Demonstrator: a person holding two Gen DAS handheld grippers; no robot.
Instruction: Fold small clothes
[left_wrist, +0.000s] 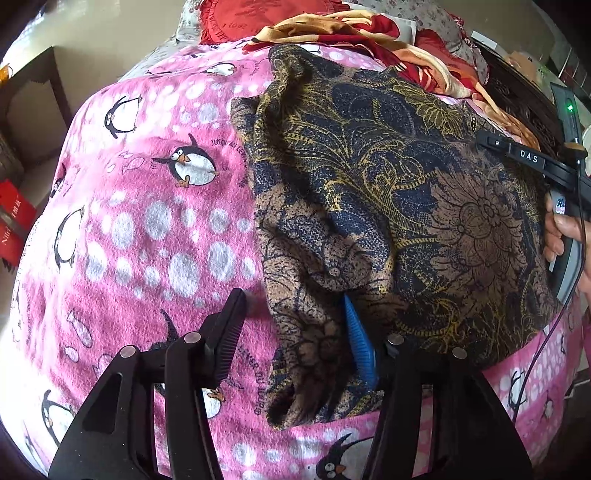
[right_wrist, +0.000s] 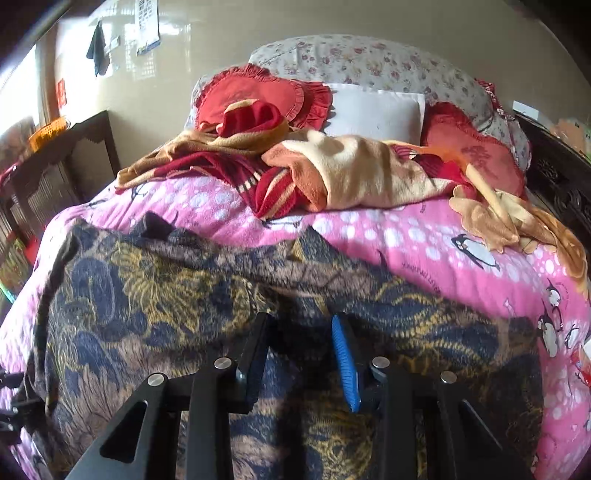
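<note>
A brown, navy and gold patterned garment lies spread and rumpled on a pink penguin blanket. My left gripper is open at the garment's near left edge; its blue finger is tucked under a fold of the cloth, its black finger rests on the blanket beside it. My right gripper is open just above the garment, holding nothing. The right gripper's body and the hand holding it show at the right edge of the left wrist view.
A crumpled red, orange and cream blanket and red heart-shaped cushions lie at the head of the bed, with a white pillow. A dark wooden cabinet stands at the left, a dark carved bed frame at the right.
</note>
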